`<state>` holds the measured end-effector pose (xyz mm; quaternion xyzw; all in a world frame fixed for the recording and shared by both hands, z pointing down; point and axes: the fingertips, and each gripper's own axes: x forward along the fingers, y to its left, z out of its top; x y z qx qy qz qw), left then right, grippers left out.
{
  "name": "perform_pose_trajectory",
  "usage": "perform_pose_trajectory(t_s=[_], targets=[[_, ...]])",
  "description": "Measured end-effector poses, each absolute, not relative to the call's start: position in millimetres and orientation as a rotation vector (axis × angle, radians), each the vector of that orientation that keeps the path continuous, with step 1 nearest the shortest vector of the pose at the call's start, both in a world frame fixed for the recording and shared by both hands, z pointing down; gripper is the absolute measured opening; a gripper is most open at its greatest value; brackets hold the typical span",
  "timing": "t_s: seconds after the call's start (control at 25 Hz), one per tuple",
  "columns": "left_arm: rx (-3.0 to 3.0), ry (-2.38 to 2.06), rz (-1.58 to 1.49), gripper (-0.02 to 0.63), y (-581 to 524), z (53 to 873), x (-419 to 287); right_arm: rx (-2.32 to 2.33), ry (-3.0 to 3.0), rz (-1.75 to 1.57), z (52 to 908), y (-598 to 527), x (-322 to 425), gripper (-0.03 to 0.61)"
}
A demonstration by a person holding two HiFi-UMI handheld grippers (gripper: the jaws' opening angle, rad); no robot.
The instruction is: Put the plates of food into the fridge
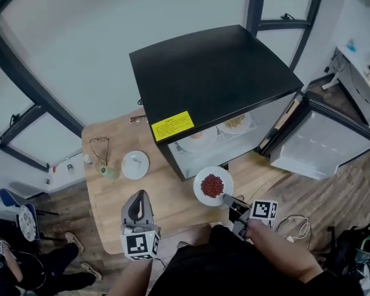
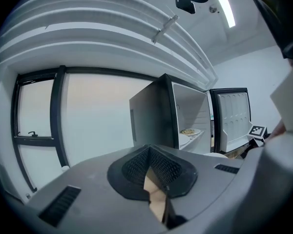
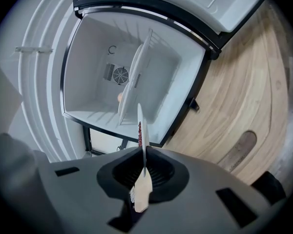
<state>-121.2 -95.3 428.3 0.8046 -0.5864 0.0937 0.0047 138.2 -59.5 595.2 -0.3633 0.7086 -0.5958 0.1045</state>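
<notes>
A black mini fridge (image 1: 209, 73) stands on the wooden table with its door (image 1: 324, 143) swung open to the right. Two plates of food (image 1: 234, 123) sit on its wire shelf. My right gripper (image 1: 227, 197) is shut on the rim of a white plate of red food (image 1: 213, 185), held just in front of the open fridge. In the right gripper view that plate (image 3: 140, 130) shows edge-on between the jaws, with the fridge's white inside (image 3: 102, 43) beyond it. My left gripper (image 1: 137, 207) hangs over the table's front, shut and empty; in its own view the fridge (image 2: 154, 113) is ahead.
A white round lid or dish (image 1: 135, 164), a pair of glasses (image 1: 99, 147) and a small green thing (image 1: 109, 172) lie on the table (image 1: 111, 208) left of the fridge. The open door stands out to the right over the wooden floor (image 1: 333, 190).
</notes>
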Motion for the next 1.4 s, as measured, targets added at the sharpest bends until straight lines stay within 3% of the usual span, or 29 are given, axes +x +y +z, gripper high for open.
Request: perform_pose_trajectory(t_s=[0.72,1.4], targets=[[2.408,-1.965,0.316,0.003,-135.0,430.6,-91.4,-0.992,2.176,-1.831,617.3,-139.3,164.3,0.034],[2.189,-2.152,0.391,0.003,-112.6,439.3,-147.2,-1.023,2.218,-1.899,651.3,-207.3,137.8,0.034]])
